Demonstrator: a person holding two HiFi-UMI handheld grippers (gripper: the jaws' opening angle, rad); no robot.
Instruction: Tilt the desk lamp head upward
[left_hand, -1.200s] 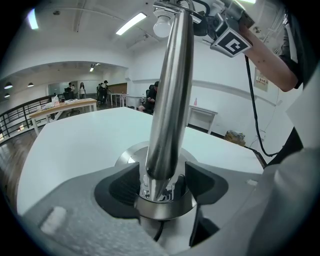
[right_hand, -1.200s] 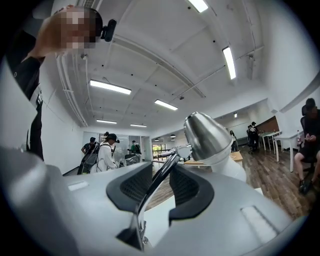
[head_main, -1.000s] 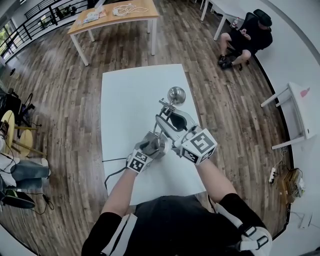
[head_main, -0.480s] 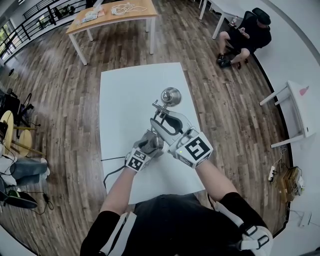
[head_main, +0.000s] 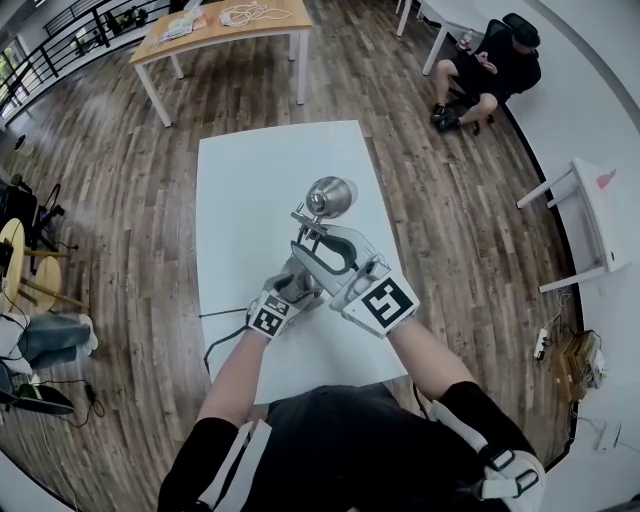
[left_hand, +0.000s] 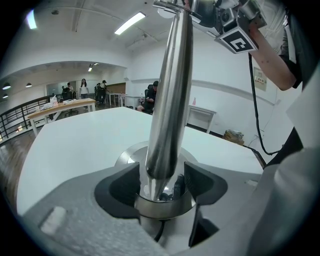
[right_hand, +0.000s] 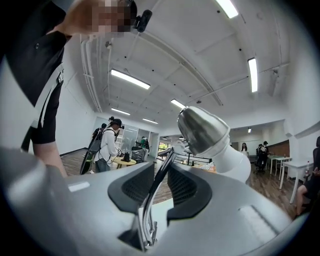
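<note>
Lamp head (right_hand: 202, 130) sits just past the R gripper (right_hand: 161, 172), whose jaws have just been closing & now pinch the thin lamp arm (right_hand: 165, 160) btwn the pads. L gripper (left_hand: 162, 182) is clamped on the lamp post (left_hand: 167, 100) at its foot. Lamp stands mid white table (head_main: 250, 180).

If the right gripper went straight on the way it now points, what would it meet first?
Most likely the lamp head, which sits just ahead along the thin arm between the right gripper's jaws, which have just been closing on it; depth is hard to judge.
</note>
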